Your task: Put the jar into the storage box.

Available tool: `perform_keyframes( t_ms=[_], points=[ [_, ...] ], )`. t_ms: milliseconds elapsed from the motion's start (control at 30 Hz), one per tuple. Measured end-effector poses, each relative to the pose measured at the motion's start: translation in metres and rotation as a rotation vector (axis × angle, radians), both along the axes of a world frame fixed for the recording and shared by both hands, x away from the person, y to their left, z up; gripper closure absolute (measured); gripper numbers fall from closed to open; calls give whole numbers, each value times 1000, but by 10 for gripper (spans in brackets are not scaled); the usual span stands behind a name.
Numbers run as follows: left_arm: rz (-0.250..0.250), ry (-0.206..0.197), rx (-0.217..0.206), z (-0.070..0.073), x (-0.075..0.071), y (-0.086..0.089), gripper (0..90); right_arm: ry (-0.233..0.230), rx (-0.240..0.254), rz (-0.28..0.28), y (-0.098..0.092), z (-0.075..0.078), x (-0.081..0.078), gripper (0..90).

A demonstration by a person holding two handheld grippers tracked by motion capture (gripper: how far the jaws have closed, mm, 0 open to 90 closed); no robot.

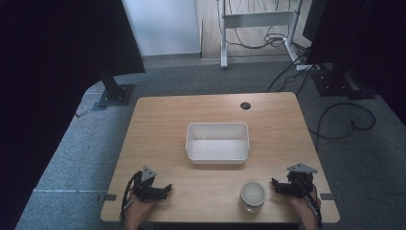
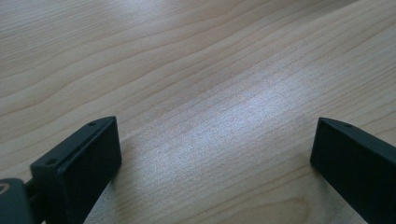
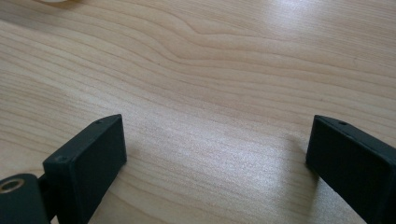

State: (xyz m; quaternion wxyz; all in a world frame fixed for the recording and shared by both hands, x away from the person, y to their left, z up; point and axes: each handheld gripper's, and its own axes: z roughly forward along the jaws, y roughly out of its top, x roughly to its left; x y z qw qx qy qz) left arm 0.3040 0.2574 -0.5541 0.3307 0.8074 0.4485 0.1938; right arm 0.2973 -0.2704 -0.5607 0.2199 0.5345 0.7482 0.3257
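- The round lidded jar (image 1: 252,195), clear-walled with a pale lid as far as the high view shows, stands upright near the front edge of the surface (image 1: 158,120), toward its right front corner.
- The right tool (image 1: 276,186) lies just to the right of the jar, pointed at it, apart from it and not touching.
- In the right gripper view its jaws stand wide apart with bare wood grain between them, so it is released and grasps nothing; a pale sliver at that view's top left edge may be the jar, too little to tell.
- The left tool (image 1: 166,188) rests near the left front corner, well apart from the jar; in the left gripper view its jaws are likewise spread over bare wood, released.
- The white rectangular bin (image 1: 218,143) sits empty at the middle of the surface, beyond the jar and a little to its left; a dark round grommet hole (image 1: 245,105) lies near the far edge.
- Judgement: the work looks set to begin with the right tool taking the jar, likely toward the bin.
- Risk: the jar stands close to the front edge, so a sideways nudge from one jaw before the other meets it could slide or tip it toward the edge.
- Risk: smooth round walls may slip or twist in flat jaws if gripped off-centre or only at the lid.
- Risk: a low carry could catch the bin's near rim.
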Motion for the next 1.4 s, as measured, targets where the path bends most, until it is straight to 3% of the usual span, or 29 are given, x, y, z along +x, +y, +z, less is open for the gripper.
perform_keyframes(
  t_ms=[300,1100,1400],
  points=[
    [7,0,0,0,0,0,18,5,-2,36,-1,0,-1,24],
    [11,-1,-1,0,0,0,18,8,14,51,-4,1,-4,18],
    [11,-1,-1,0,0,0,18,-27,36,55,-6,12,-14,5]
  ],
)
